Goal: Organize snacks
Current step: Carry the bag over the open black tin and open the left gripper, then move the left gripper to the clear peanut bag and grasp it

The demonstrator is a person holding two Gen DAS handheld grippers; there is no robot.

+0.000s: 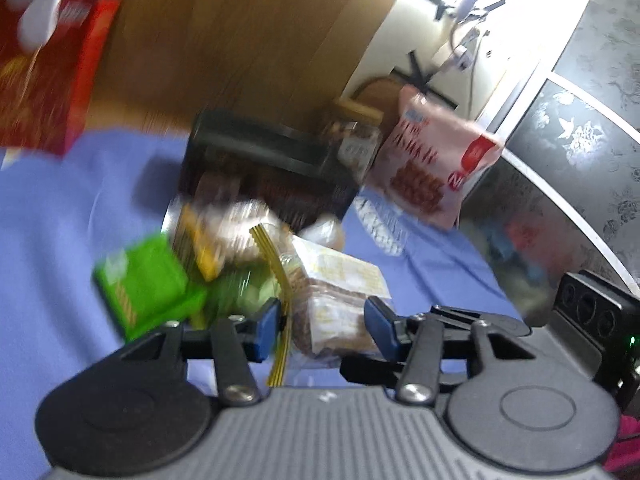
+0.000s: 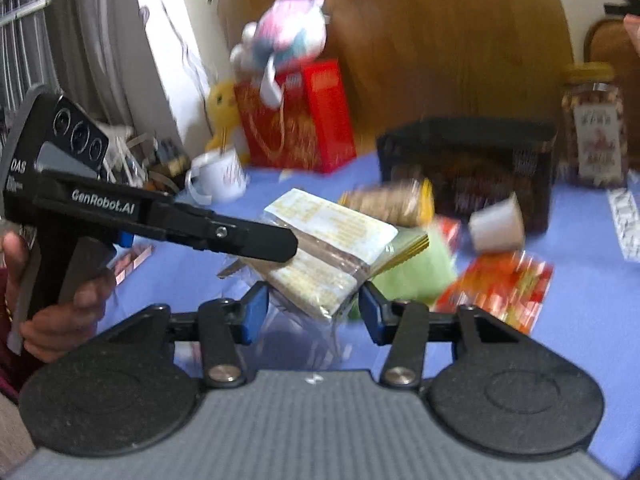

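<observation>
A clear packet of brown biscuits with a cream label point(image 1: 340, 300) point(image 2: 328, 248) lies in a snack pile on the blue cloth. My left gripper point(image 1: 322, 326) is open with the packet between its blue fingertips; whether they touch it is unclear from the blur. In the right wrist view the left gripper's body point(image 2: 168, 216) reaches over the packet. My right gripper point(image 2: 310, 312) is open with the packet's near end between its fingertips. A black basket point(image 1: 272, 160) point(image 2: 468, 160) with dark packets stands behind the pile.
Around the packet lie a green box point(image 1: 140, 280), a yellow-edged biscuit packet point(image 2: 392, 200), a white cup point(image 2: 498, 224) and a red-orange pouch point(image 2: 500, 284). A red gift bag point(image 2: 296, 116), white mug point(image 2: 220, 176), jar point(image 2: 596, 124) and pink-white bag point(image 1: 432, 164) stand further back.
</observation>
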